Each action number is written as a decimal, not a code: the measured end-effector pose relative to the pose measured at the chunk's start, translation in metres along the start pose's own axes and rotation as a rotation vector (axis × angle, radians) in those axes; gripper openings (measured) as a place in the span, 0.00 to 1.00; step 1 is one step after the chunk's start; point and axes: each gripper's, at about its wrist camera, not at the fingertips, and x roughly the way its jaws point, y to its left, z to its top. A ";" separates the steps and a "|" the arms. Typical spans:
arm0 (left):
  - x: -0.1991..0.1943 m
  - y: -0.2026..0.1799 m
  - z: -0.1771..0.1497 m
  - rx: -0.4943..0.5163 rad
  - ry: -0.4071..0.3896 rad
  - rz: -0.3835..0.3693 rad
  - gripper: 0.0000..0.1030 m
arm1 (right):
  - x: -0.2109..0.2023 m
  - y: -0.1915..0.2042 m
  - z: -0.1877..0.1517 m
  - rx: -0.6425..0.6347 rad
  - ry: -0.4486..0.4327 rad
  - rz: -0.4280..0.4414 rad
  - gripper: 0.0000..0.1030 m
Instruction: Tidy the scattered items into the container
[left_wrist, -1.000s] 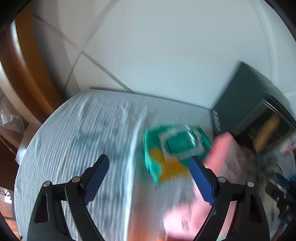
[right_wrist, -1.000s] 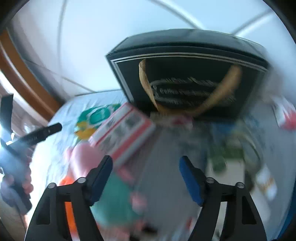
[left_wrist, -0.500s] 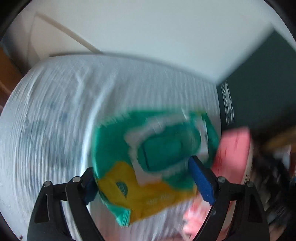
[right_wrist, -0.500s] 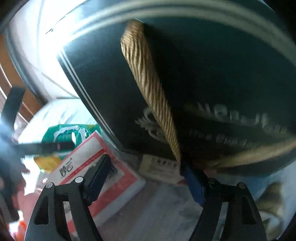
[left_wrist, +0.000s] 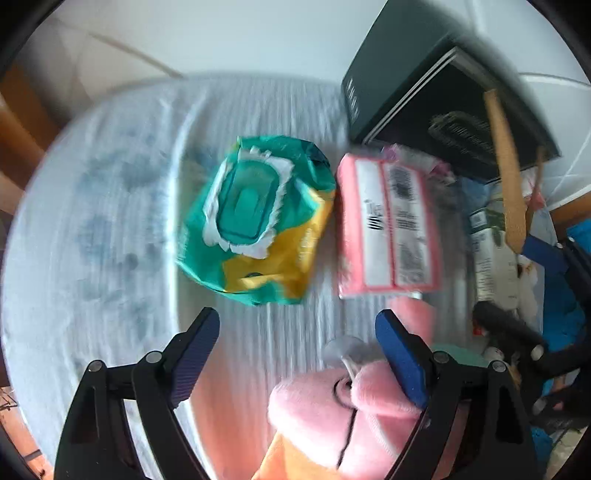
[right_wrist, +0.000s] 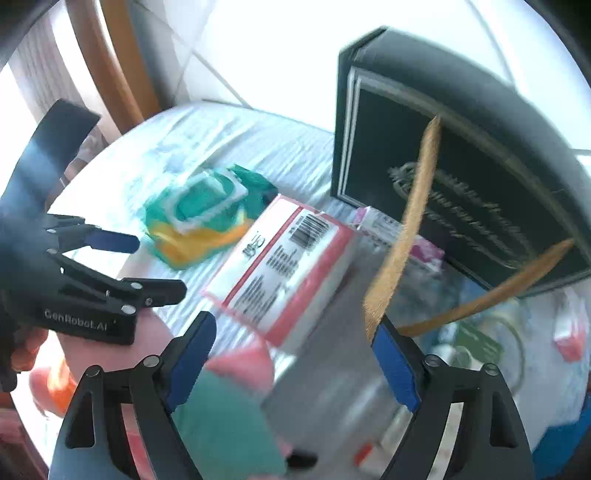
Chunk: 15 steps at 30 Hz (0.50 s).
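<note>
Over the pale striped cloth (left_wrist: 110, 206) the left gripper (left_wrist: 297, 354) hangs with jaws wide and nothing between them, the green-and-yellow wipes pack (left_wrist: 258, 221) just ahead. Beside it, the right gripper (right_wrist: 293, 356), jaws just opening and empty, touches the rope handle (right_wrist: 399, 258) of the black box (right_wrist: 480, 147) standing behind the red-bordered packet (right_wrist: 284, 266).

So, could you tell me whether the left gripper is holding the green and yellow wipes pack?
No, the left gripper is open, with the wipes pack lying beyond its fingertips.

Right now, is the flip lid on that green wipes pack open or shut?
Shut. The lid lies flat on top of the wipes pack, with no wipe poking out.
</note>
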 end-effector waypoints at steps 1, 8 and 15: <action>-0.015 -0.003 -0.006 0.004 -0.036 0.007 0.85 | -0.014 -0.001 -0.001 0.014 -0.021 -0.016 0.82; -0.096 -0.011 -0.059 -0.008 -0.199 0.068 0.85 | -0.122 -0.008 -0.035 0.132 -0.197 -0.091 0.92; -0.103 -0.028 -0.173 -0.081 -0.180 0.062 0.85 | -0.142 0.023 -0.134 0.188 -0.120 0.014 0.98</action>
